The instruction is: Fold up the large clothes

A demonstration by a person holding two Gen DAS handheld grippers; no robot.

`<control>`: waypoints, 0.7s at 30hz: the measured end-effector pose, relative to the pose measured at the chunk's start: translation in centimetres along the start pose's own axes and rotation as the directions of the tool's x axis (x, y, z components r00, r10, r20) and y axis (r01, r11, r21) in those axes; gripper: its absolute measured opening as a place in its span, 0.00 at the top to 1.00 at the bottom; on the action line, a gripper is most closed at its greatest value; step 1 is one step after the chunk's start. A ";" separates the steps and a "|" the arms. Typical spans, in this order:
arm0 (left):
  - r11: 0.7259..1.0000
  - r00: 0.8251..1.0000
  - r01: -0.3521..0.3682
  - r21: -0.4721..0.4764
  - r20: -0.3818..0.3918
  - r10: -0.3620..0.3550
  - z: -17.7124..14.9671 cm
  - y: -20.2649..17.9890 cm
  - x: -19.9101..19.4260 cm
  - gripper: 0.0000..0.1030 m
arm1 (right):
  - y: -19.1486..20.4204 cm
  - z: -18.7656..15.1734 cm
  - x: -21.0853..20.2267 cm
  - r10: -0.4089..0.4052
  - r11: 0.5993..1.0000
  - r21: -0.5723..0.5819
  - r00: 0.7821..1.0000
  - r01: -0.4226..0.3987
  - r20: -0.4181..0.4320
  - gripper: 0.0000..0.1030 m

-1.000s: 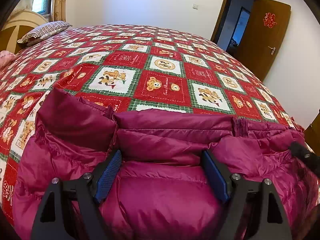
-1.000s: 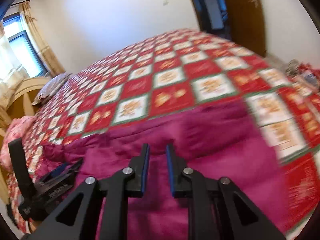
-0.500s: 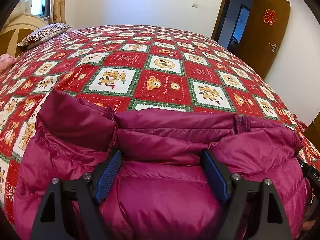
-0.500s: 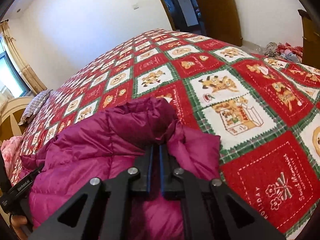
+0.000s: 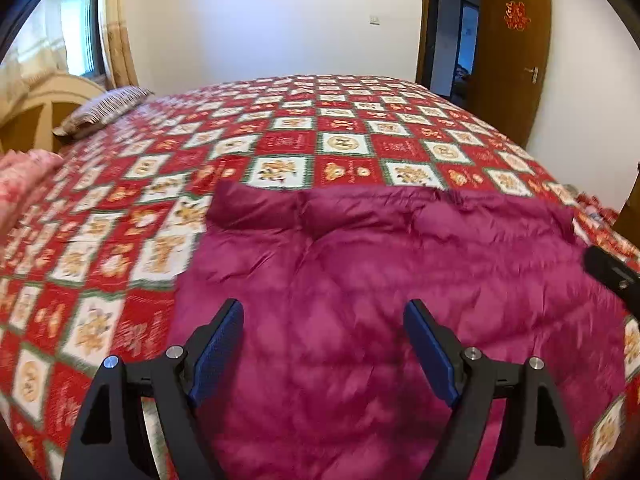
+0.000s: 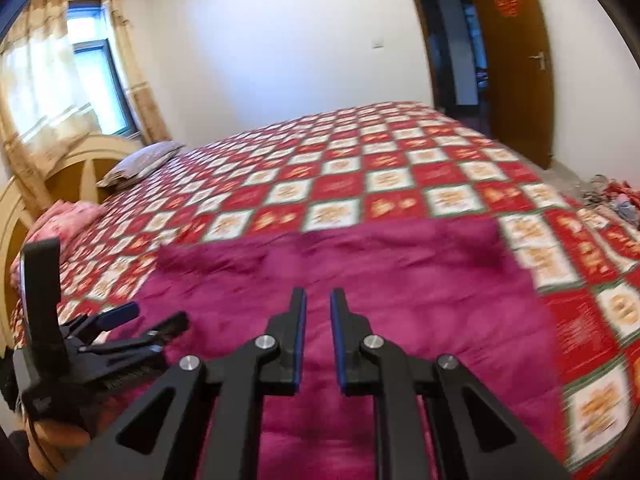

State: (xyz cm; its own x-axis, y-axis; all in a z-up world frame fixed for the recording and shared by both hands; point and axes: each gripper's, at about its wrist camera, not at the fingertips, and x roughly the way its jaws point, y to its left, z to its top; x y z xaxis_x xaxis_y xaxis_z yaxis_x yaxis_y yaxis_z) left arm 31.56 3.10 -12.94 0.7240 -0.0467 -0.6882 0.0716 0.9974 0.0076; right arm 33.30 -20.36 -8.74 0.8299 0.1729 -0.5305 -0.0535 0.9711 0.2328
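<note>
A magenta down jacket lies spread flat on the red patchwork bedspread, its far edge slightly puffed. My left gripper hovers above the jacket's near part, open wide, with nothing between its blue pads. In the right wrist view the jacket fills the foreground. My right gripper hangs over it with the jaws opening, a narrow gap between the pads and no cloth in it. The left gripper shows at the lower left of that view, held by a hand.
A striped pillow and pink bedding lie at the bed's left end by the wooden headboard. A brown door stands open at the far right. Loose clothes lie on the floor past the bed's right edge.
Both grippers have drawn back and up from the jacket. The right one, shut on a jacket fold half a second ago, has let it go. The jacket now lies flatter.
</note>
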 end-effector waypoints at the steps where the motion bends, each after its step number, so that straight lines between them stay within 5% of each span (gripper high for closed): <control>1: 1.000 1.000 -0.011 0.009 0.005 0.011 -0.3 0.2 -0.3 0.20 | 0.7 -0.4 0.4 0.005 1.000 -0.007 1.000 -0.005 -0.006 0.83; 8: 1.000 1.000 0.020 0.006 0.012 -0.020 -2.0 1.5 -1.3 0.20 | 1.2 -3.5 5.8 -0.023 1.000 -0.007 0.988 0.022 -0.154 0.86; 13: 0.990 0.995 0.095 -0.107 0.051 -0.090 -2.9 3.9 -2.3 0.20 | 1.4 -5.8 6.1 -0.064 0.996 -0.073 0.992 0.056 -0.113 0.89; 21: 0.956 0.980 0.164 -0.244 0.152 -0.130 -5.2 8.4 -6.3 0.20 | 1.6 -5.0 6.0 -0.070 0.994 -0.089 0.986 0.057 -0.153 0.89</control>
State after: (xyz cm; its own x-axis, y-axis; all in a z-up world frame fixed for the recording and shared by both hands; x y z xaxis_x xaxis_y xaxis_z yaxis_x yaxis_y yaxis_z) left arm 24.01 12.03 -12.31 0.8044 -0.1834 -0.5651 0.0201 0.9590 -0.2827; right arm 35.40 -16.91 -15.59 0.7369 0.1279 -0.6638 -0.0557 0.9901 0.1289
